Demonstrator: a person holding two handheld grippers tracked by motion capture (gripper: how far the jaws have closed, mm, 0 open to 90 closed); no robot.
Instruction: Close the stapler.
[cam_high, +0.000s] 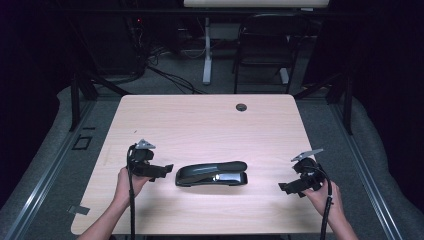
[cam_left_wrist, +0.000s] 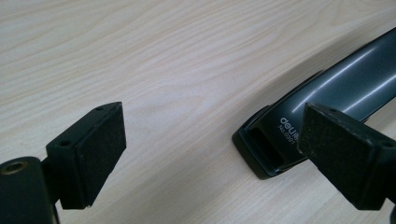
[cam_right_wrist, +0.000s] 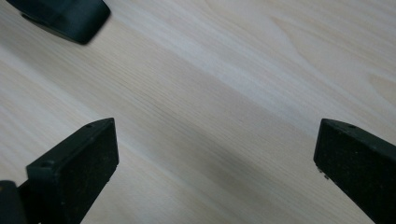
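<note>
**Stapler square between two open grippers**

While both hands waited low over the table (cam_high: 210, 125), the stapler (cam_high: 211, 174) lay between them, its long axis running straight from one gripper to the other. Left gripper (cam_high: 161, 171) sat just beside the stapler's left end, jaws wide with nothing in them, that end peeking past one pad (cam_left_wrist: 348, 154). Right gripper (cam_high: 290, 187) stood farther off from the stapler's right end, jaws spread wide, bare wood between them. So the left was nearer and looked better placed to grip. Count: one stapler, two grippers, one table.
</note>
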